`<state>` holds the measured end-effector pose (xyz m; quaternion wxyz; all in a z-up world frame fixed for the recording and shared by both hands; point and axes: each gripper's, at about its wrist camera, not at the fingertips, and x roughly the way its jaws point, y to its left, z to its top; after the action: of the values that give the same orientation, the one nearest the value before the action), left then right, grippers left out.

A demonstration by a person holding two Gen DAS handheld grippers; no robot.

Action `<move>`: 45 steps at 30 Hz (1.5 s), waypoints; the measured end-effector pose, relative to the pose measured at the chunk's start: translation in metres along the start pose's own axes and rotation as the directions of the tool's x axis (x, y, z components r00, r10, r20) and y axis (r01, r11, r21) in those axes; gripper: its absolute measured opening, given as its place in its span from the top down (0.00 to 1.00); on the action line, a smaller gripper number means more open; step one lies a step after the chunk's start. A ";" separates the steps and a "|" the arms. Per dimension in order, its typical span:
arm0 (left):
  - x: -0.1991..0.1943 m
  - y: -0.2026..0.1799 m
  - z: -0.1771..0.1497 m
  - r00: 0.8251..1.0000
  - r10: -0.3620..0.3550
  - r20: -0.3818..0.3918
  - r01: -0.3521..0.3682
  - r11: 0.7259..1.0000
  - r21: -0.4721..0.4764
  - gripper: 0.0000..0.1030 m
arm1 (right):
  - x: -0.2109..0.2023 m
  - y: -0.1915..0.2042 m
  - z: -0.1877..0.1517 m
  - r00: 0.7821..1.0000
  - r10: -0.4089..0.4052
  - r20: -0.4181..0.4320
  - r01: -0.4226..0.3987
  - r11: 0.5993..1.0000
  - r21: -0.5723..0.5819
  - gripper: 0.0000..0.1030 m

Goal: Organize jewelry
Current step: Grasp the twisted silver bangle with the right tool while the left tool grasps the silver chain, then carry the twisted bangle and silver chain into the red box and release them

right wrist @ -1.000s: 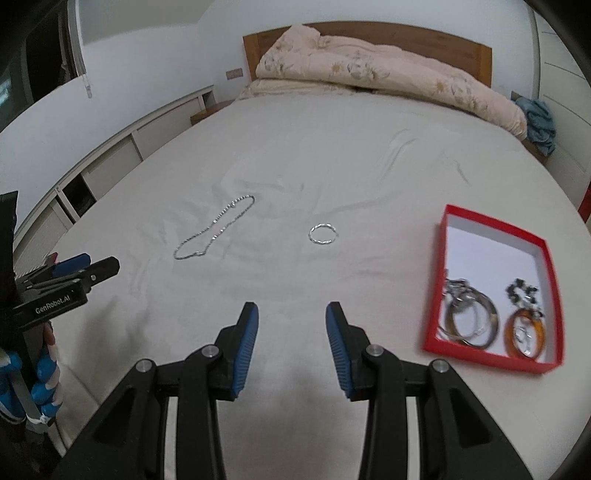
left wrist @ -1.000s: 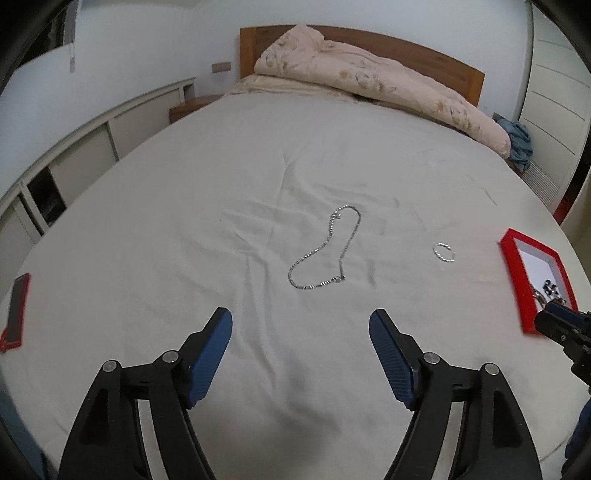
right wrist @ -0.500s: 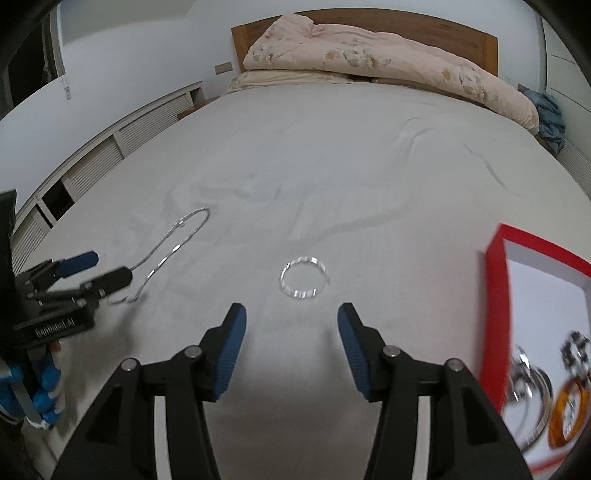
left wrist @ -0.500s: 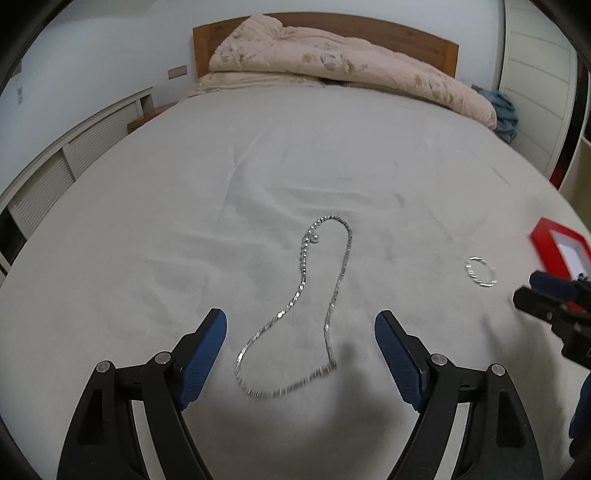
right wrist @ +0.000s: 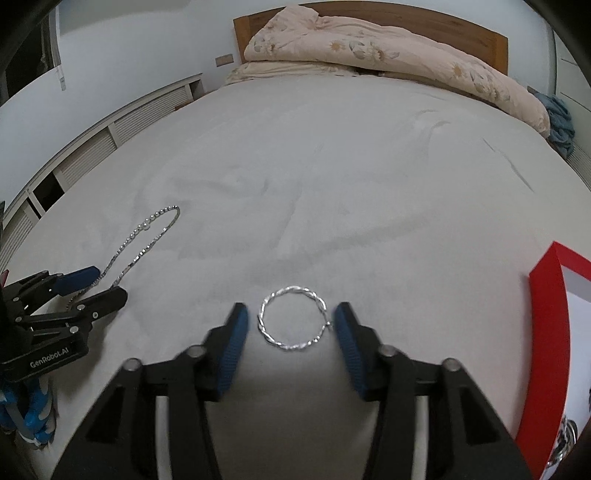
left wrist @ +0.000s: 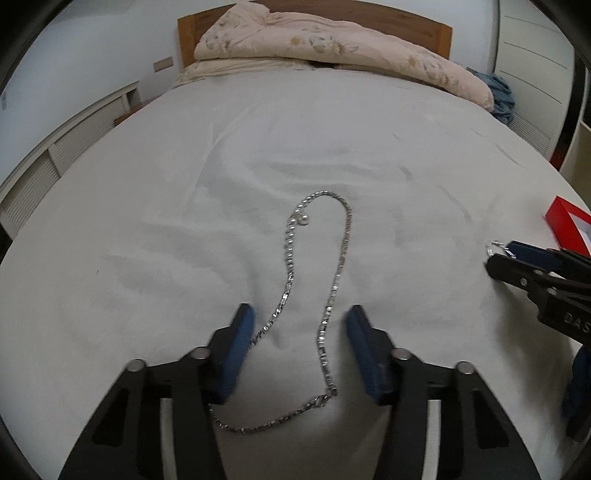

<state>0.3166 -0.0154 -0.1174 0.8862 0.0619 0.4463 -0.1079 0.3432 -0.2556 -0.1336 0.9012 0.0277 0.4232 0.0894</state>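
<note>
Two views show your grippers low over a wide bed with a pale, softly creased sheet (left wrist: 147, 258).

From the left wrist, your left gripper (left wrist: 300, 325) has its blue-padded jaws closing, partly apart, with the long silver chain necklace with a small pearl (left wrist: 334, 291) lying on the sheet between them; the left pad looks to be at one strand, but nothing is clamped or lifted. The necklace loops away toward the far end of the bed and curls back near the camera. At the far end, a rumpled peach floral quilt (left wrist: 332, 48) lies against a brown wooden headboard (left wrist: 441, 35). White louvred cabinets (left wrist: 40, 162) line the left wall. At the right edge sits a red cardboard tray with a white lining (left wrist: 563, 225), with your right gripper (left wrist: 496, 258) just near of it.

From the right wrist, your right gripper (right wrist: 291, 319) is also closing, jaws partly apart on either side of a twisted silver ring-shaped bangle (right wrist: 292, 317) flat on the sheet, pads not yet pressing it. The red tray (right wrist: 546, 332) is to the right, the necklace (right wrist: 147, 236) and left gripper (right wrist: 107, 286) to the left.
</note>
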 end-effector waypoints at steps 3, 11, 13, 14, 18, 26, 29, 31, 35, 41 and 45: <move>0.000 -0.003 0.001 1.000 -0.023 0.004 0.023 1.000 0.011 0.71 | -0.001 -0.002 0.000 1.000 0.003 0.003 -0.003 1.000 -0.005 0.63; -0.006 0.000 0.000 0.997 -0.082 -0.005 0.081 0.996 -0.025 0.95 | -0.021 0.003 -0.005 0.999 0.035 0.030 -0.035 0.999 -0.009 0.63; -0.014 -0.002 -0.001 0.995 -0.096 0.001 0.096 0.995 -0.036 0.95 | -0.031 0.004 -0.007 0.998 0.042 0.040 -0.042 0.999 -0.006 0.63; -0.018 -0.004 -0.001 0.995 -0.097 0.005 0.097 0.995 -0.035 0.95 | -0.037 0.004 -0.006 0.998 0.046 0.046 -0.046 0.999 -0.001 0.63; -0.044 -0.014 0.000 0.994 -0.102 0.040 0.103 0.994 -0.029 0.95 | -0.068 0.005 -0.007 0.995 0.056 0.077 -0.058 0.998 0.016 0.63; -0.098 -0.047 0.012 0.984 -0.148 0.098 0.149 0.989 0.007 0.95 | -0.134 -0.001 -0.007 0.989 0.040 0.141 -0.043 0.999 0.019 0.63; -0.114 -0.067 0.018 0.975 -0.186 0.118 0.185 0.983 0.020 0.95 | -0.158 -0.011 -0.010 0.987 0.021 0.160 -0.025 0.999 0.026 0.63; -0.123 -0.086 0.024 0.967 -0.218 0.133 0.215 0.976 0.036 0.95 | -0.174 -0.025 -0.016 0.986 -0.002 0.168 -0.004 0.999 0.041 0.63; -0.135 -0.128 0.039 0.945 -0.290 0.149 0.283 0.957 0.068 0.95 | -0.197 -0.061 -0.029 0.984 -0.061 0.170 0.047 0.995 0.086 0.63; -0.133 -0.209 0.060 0.902 -0.406 0.146 0.391 0.912 0.121 0.95 | -0.218 -0.131 -0.056 0.975 -0.172 0.143 0.147 0.975 0.165 0.63; -0.119 -0.258 0.068 0.886 -0.450 0.115 0.431 0.889 0.154 0.95 | -0.218 -0.168 -0.069 0.969 -0.218 0.118 0.192 0.961 0.200 0.63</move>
<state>0.2373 -0.2628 0.0149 0.8633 0.0058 0.3744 -0.3383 0.1769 -0.4621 -0.0342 0.9263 0.0742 0.3665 -0.0471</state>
